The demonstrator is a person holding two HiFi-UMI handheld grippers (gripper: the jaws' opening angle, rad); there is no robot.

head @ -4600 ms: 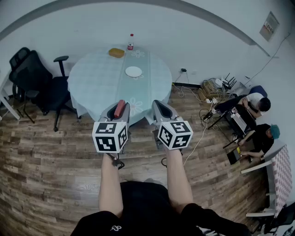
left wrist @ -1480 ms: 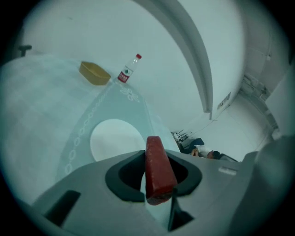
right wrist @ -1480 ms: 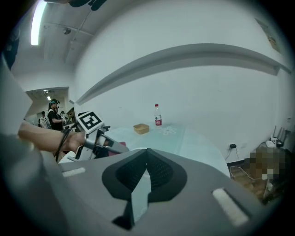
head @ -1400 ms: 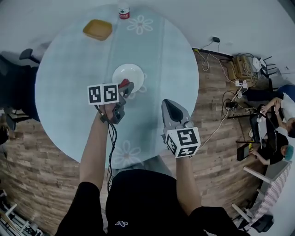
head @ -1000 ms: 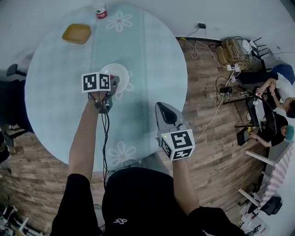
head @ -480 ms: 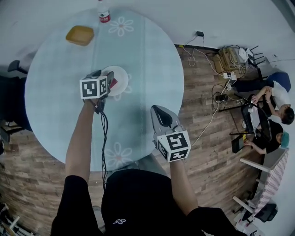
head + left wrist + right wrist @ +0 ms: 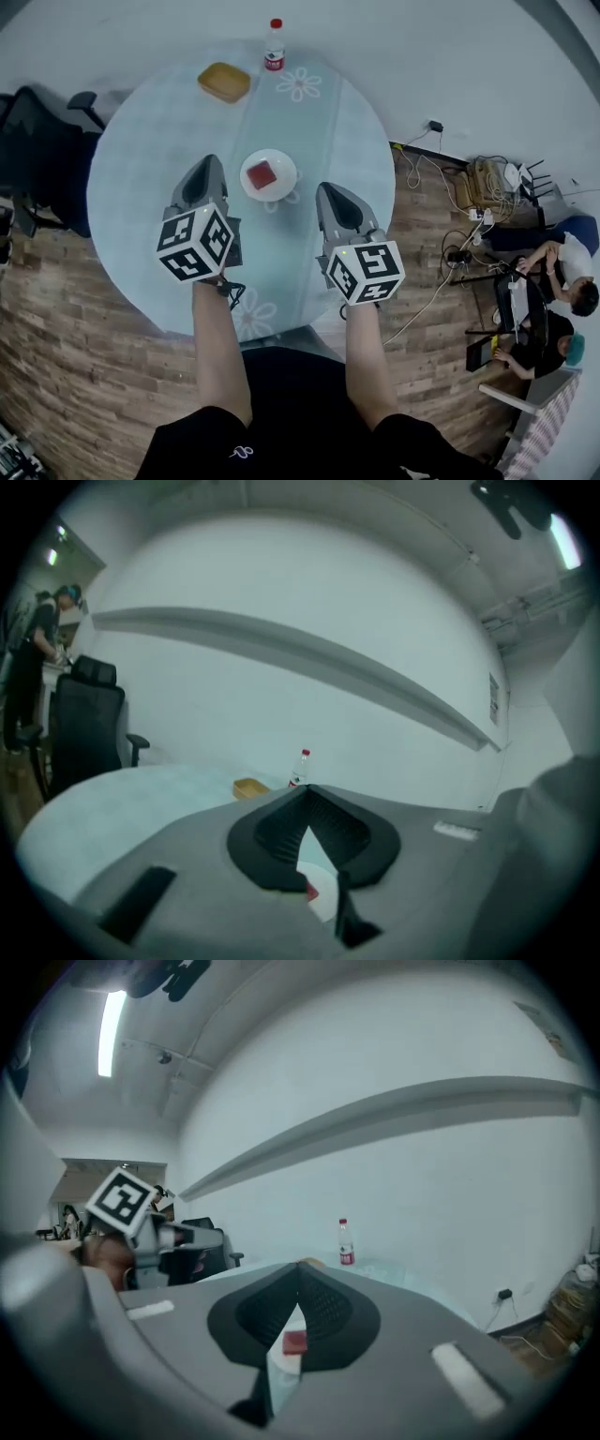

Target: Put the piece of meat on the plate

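The small red block of meat (image 7: 265, 175) lay mid-way on the round white plate (image 7: 290, 175), on the pale blue round table (image 7: 141, 131). The left gripper (image 7: 207, 165) and the right gripper (image 7: 330, 191), nearer, were both closed and empty. The meat looked light, soft, perhaps slick; a gentle pinch across its sides would suit

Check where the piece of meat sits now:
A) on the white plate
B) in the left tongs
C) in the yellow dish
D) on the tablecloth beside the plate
A: in the head view the red piece of meat lies on the white plate, near its middle.
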